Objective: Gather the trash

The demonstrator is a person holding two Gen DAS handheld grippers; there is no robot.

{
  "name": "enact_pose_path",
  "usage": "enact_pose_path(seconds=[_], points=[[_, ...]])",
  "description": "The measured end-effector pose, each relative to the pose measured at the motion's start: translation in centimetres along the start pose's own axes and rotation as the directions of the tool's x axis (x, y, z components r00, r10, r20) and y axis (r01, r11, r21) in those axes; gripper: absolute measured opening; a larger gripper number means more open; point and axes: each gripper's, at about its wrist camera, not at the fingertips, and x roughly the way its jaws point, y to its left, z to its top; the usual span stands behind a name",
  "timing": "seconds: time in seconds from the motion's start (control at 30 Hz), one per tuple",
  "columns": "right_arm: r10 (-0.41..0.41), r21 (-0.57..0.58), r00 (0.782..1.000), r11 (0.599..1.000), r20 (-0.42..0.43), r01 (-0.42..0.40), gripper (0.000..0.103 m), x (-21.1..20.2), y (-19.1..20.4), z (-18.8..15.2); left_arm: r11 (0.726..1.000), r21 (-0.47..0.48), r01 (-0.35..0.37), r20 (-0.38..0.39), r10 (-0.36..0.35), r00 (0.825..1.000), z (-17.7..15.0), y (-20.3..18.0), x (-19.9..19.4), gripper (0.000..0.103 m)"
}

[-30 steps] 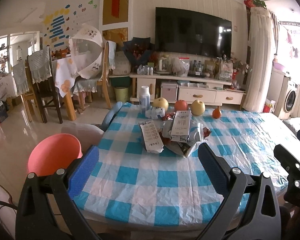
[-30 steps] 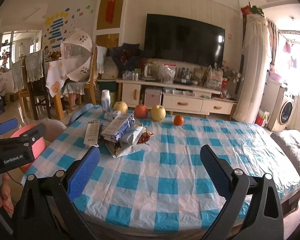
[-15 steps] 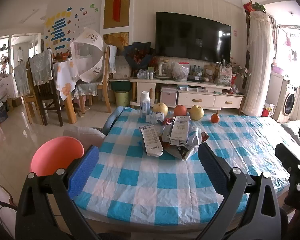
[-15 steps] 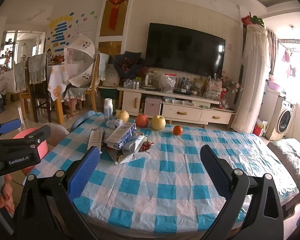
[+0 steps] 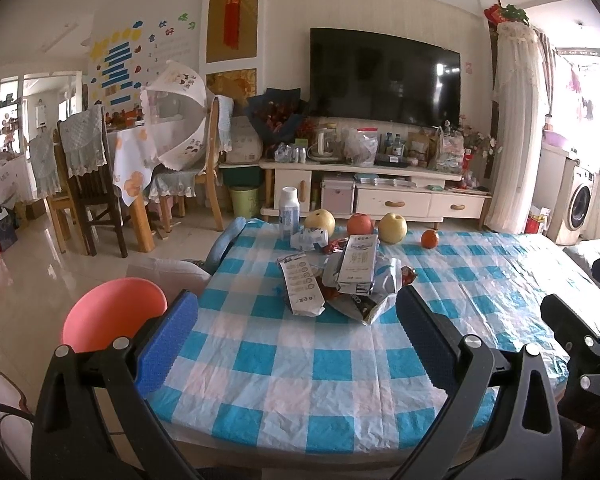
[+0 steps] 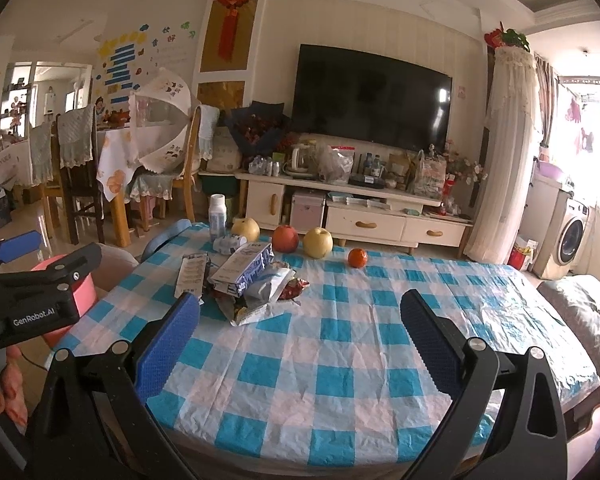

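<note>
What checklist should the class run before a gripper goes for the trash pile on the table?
1. Left gripper open, empty: ok.
2. Right gripper open, empty: ok.
3. Trash pile in view, unobstructed: ok.
4. Grippers within reach of pile: not ok, both short of it.
5. Fruit apart from pile: cannot tell, it sits close behind.
6. Pink bin beside table, empty: cannot tell.

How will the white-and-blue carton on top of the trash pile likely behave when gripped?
The carton looks flattened, so probably light and easily squeezed. It rests tilted on crinkled wrappers, so a nudge may slide it off. Both grippers, left and right, are open, well short.
</note>
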Motion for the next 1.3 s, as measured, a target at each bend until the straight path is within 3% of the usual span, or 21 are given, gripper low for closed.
enact_pose_path(seconds=[0.27,0.57,0.7,1.0,1.3], points=[[0.01,-0.007,1.0,1.0,-0.024,-0.01,0.099,1.0,0.3,-0.2,1.0,-0.019,-0.017,-0.02,0.017,1.0,-0.4,0.2,0.7,0.1],[0.091,0.018,0.994,0.996,-0.065,-0.09,0.099,4.6,-0.9,-2.9,1.0,-0.015,-0.02,-0.043,0.02,0.999,-1.5,0.0,2.7,0.1],[0.124,0.016,0.989,0.992,-0.081,-0.123,0.099,6.6,-1.5,-4.5,1.0,-0.008,0.029,-0.065,-0.029,0.997,-2.7,-0.2,4.2,0.1],[0.246,0.155,0.948,0.964,-0.2,-0.218,0.099,11.8,-4.0,-7.5,0.999,0.038,0.017,-0.128,-0.012,0.992,-4.2,-0.9,8.3,0.1],[0.337,0.306,0.916,0.915,-0.219,-0.264,0.099,15.3,-5.6,-7.8,1.0,-0.015,-0.022,-0.19,0.019,0.982,-3.8,-0.1,14.7,0.1]])
